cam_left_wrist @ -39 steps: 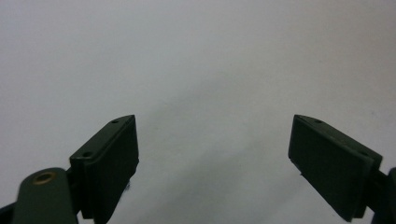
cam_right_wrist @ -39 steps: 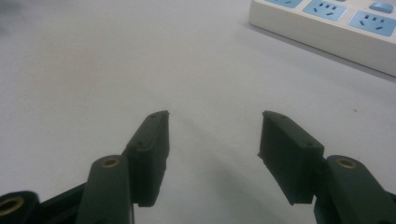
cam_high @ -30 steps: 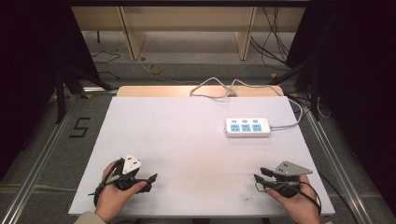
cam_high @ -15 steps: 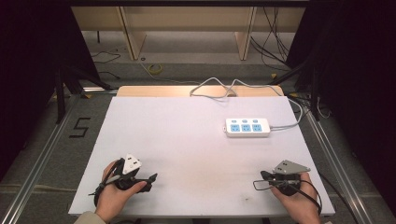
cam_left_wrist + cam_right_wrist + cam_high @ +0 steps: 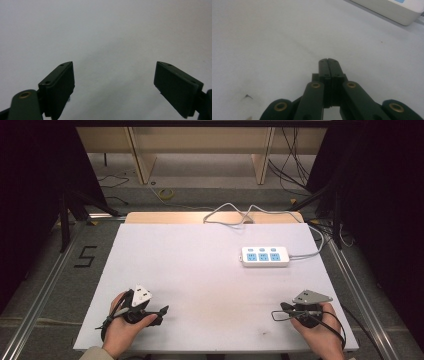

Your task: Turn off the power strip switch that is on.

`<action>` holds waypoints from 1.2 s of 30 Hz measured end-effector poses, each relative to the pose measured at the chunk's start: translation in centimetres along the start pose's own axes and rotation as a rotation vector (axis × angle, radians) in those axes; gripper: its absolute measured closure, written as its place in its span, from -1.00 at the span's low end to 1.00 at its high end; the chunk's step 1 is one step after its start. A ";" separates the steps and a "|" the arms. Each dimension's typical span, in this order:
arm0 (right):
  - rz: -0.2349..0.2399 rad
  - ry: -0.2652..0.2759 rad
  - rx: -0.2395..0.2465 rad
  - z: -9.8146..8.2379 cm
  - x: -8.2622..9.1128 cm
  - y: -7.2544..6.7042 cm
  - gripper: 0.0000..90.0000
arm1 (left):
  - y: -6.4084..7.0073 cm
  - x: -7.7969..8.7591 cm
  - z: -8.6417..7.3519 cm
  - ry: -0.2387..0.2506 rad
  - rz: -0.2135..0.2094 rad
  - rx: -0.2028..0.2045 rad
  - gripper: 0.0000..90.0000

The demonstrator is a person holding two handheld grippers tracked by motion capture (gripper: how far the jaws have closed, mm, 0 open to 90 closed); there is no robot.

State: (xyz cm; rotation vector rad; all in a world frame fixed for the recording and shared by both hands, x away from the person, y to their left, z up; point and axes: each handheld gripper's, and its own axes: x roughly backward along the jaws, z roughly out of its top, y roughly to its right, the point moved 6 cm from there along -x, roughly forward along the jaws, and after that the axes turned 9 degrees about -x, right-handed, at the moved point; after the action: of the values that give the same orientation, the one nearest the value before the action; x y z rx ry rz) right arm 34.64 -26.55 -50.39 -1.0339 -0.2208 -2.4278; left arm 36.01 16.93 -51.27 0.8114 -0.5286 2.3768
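I am resting both hands at the counter (image 5: 200, 265) near edge: left gripper (image 5: 115, 82) fingers spread apart, right gripper (image 5: 328, 65) fingers pressed together, empty. The strip (image 5: 265, 256), probably my target, is lying at two o'clock.

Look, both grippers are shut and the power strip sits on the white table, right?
Not quite. The right gripper is shut, its jaws pressed together in the right gripper view. The left gripper is open: the left gripper view shows its jaws wide apart with bare table between them. The power strip does sit on the white table.
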 end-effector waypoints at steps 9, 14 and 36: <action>-0.012 -0.016 -0.014 0.5 -0.2 0.3 1.00 | 0.0 0.0 0.0 -0.003 0.004 -0.009 -0.63; -0.006 -0.018 -0.019 0.9 -0.2 0.2 1.00 | 0.0 0.0 0.0 0.000 0.007 -0.005 -0.63; -0.004 -0.020 -0.024 1.9 -0.4 0.3 1.00 | 0.0 -0.1 0.1 0.001 0.010 -0.006 -0.63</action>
State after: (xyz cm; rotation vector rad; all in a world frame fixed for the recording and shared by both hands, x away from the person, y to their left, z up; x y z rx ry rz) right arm 36.25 -26.04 -49.40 -1.0695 -0.2014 -2.4298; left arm 36.13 16.87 -51.26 0.8065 -0.5398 2.3835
